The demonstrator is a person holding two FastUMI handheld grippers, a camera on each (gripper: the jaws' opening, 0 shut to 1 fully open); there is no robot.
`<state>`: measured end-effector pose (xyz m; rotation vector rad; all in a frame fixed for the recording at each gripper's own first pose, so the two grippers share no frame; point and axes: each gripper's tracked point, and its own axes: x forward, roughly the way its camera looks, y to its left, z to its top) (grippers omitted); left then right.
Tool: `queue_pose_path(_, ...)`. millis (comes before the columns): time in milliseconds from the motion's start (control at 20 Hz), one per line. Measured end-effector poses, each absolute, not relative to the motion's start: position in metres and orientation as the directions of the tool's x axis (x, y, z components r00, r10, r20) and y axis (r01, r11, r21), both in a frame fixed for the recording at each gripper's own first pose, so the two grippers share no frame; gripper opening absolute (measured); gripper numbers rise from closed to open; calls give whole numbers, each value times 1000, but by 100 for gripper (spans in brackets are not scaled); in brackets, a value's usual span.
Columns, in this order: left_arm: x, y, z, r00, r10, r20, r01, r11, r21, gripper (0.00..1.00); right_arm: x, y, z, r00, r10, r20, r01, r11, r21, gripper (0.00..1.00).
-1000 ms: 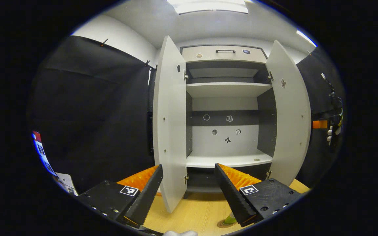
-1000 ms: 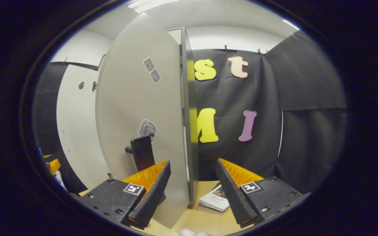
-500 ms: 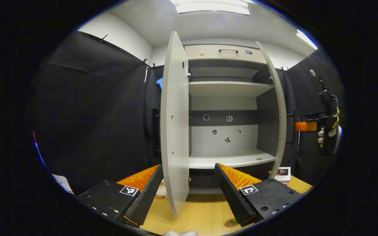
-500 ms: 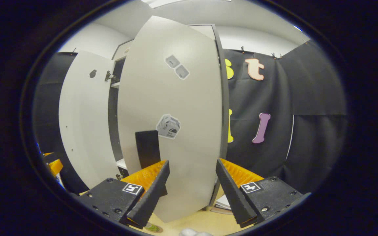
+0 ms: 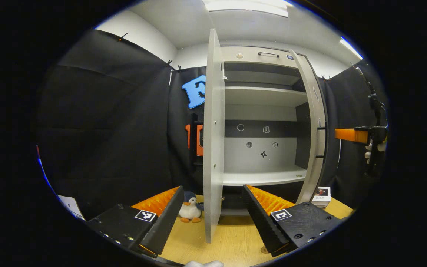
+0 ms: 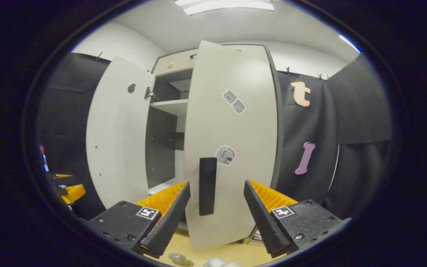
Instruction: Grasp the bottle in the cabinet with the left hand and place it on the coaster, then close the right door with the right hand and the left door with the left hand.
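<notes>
Cabinet (image 5: 261,111) with two doors, right one part shut, left one open.

Left gripper view: left claw (image 5: 213,217) released, jaws apart astride the left door (image 5: 213,141), seen edge-on. Shelves bare but for one small disc. One toy penguin (image 5: 190,211) and one small box (image 5: 321,195) stand on the surface (image 5: 232,237). Right claw (image 5: 350,134) shows far right beside the right door (image 5: 315,129). Right gripper view: right claw (image 6: 216,217) released, close before the right door's handle (image 6: 207,185); touching or not, cannot tell. Bottle (image 6: 178,257) at the bottom edge on the surface; coaster beneath it not clear.
</notes>
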<state>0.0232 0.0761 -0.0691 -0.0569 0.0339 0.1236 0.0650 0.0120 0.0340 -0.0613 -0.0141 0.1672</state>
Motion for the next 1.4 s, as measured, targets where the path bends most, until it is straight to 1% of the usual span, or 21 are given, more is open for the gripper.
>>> queue_pose_path(150,25,88,-65,993,114,-26,-115,992,-43,96,53,9,23,990,142,-17,-143,988,-63,97)
queue_pose_path(300,29,111,-60,992,129,-17,-129,992,-14,96,37,8,6,989,136,-58,-139,988,-60,97)
queue_pose_path(700,60,175,-37,984,175,32,-176,984,17,95,-14,-20,-30,990,12,-141,-17,999,-31,97)
queue_pose_path(800,72,192,-35,980,195,39,-196,980,25,96,-24,-27,-32,989,-24,-148,20,999,-31,97)
queue_pose_path(850,79,198,-36,979,199,41,-200,980,24,96,-29,-31,-32,988,-45,-148,40,999,-33,95)
queue_pose_path(900,86,204,-35,979,200,41,-201,979,23,97,-33,-35,-32,987,-65,-148,60,998,-36,96)
queue_pose_path(1000,99,219,-34,974,221,39,-222,975,27,96,-39,-40,-31,984,-91,-155,86,995,-42,97)
queue_pose_path(1100,111,224,-32,971,236,40,-236,972,15,96,-42,-42,-29,983,-96,-158,89,995,-47,95)
queue_pose_path(1250,124,223,-29,970,242,35,-242,970,-7,95,-42,-47,-26,983,-95,-155,89,995,-45,95)
queue_pose_path(1300,126,223,-25,968,247,45,-247,969,-5,96,-41,-47,-25,984,-90,-152,85,996,-40,97)
queue_pose_path(1400,125,214,-24,973,228,45,-228,974,-8,96,-38,-48,-25,983,-80,-164,75,996,-38,95)
